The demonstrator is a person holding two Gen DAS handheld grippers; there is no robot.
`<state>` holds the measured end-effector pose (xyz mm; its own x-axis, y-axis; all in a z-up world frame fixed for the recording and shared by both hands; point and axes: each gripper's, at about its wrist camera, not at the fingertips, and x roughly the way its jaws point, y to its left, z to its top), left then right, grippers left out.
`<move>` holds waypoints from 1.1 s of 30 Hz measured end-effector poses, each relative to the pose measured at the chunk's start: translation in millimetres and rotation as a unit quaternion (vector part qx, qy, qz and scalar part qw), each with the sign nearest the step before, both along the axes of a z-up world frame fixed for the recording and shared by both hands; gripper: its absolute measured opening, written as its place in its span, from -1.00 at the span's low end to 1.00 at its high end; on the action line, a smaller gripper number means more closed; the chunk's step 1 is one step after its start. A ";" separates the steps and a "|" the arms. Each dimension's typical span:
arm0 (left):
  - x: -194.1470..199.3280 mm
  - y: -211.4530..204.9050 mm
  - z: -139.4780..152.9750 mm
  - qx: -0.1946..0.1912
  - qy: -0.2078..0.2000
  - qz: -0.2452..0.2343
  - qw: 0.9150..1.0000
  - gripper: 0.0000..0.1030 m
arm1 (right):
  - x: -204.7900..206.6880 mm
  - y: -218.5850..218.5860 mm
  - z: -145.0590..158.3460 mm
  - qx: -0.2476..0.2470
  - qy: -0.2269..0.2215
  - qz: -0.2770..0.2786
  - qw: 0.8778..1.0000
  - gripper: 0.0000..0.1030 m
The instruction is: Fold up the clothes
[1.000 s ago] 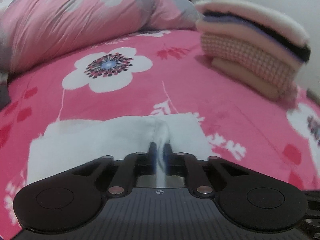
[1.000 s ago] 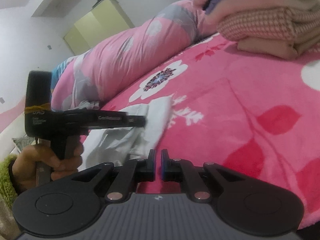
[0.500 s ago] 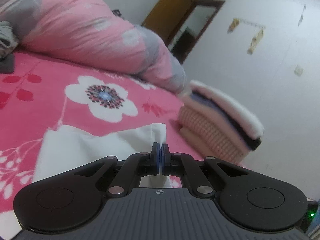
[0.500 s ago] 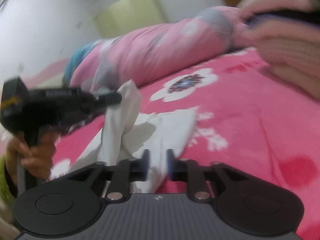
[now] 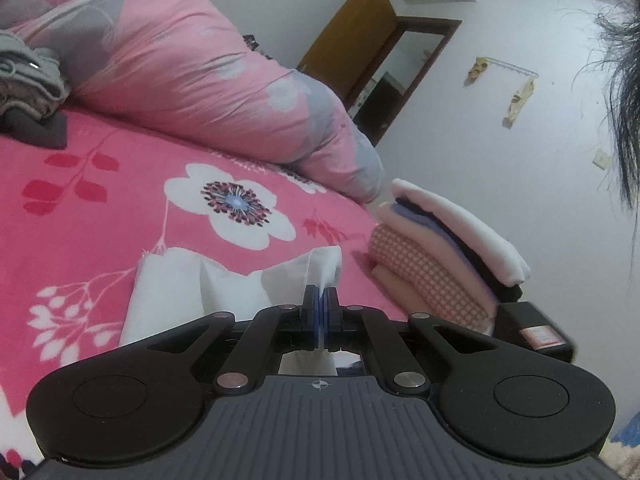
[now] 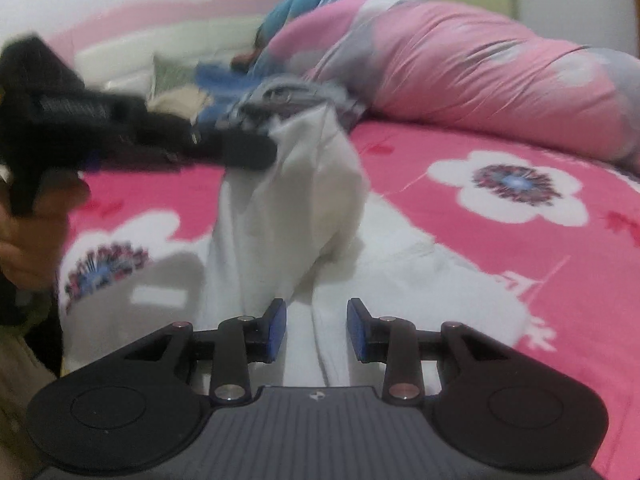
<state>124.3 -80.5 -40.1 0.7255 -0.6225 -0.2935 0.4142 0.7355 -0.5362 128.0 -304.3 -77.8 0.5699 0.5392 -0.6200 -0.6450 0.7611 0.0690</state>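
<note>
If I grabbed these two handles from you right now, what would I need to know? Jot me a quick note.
Left gripper: shut on a corner of the white garment, lifted off the pink floral bedspread.
Right gripper: open, jaws just opened, nothing pinched; it hangs over the part of the garment lying flat.
Done: a stack of folded clothes sits at the bed's far edge.
Left: take a second hold with the right gripper, fold this garment, add it to the stack. A heap of unfolded clothes waits by the rolled quilt.
</note>
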 end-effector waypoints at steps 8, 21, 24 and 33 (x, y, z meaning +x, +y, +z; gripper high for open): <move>7.5 -6.9 -4.9 -0.010 0.003 -0.008 1.000 -1.00 | -7.9 -48.7 4.8 0.089 -0.025 -0.176 0.980 -0.92; 35.7 -25.9 -23.2 -0.003 0.025 0.042 0.999 -0.28 | -63.8 -129.9 -21.7 0.306 -0.004 -0.428 0.850 -0.60; 30.9 -10.5 -16.4 -0.008 0.024 0.062 0.998 -0.22 | -68.0 -122.0 -11.3 0.300 -0.005 -0.399 0.867 -0.52; -22.8 28.6 -4.7 0.068 0.019 0.039 0.997 -0.18 | -5.6 -74.1 5.2 0.254 0.115 -0.280 0.918 -0.03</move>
<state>101.4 -52.0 -44.8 0.7567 -0.5179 -0.3990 0.3348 0.8311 -0.4439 122.4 -378.4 -72.6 0.7325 0.4537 -0.5076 -0.0856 0.8010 0.5925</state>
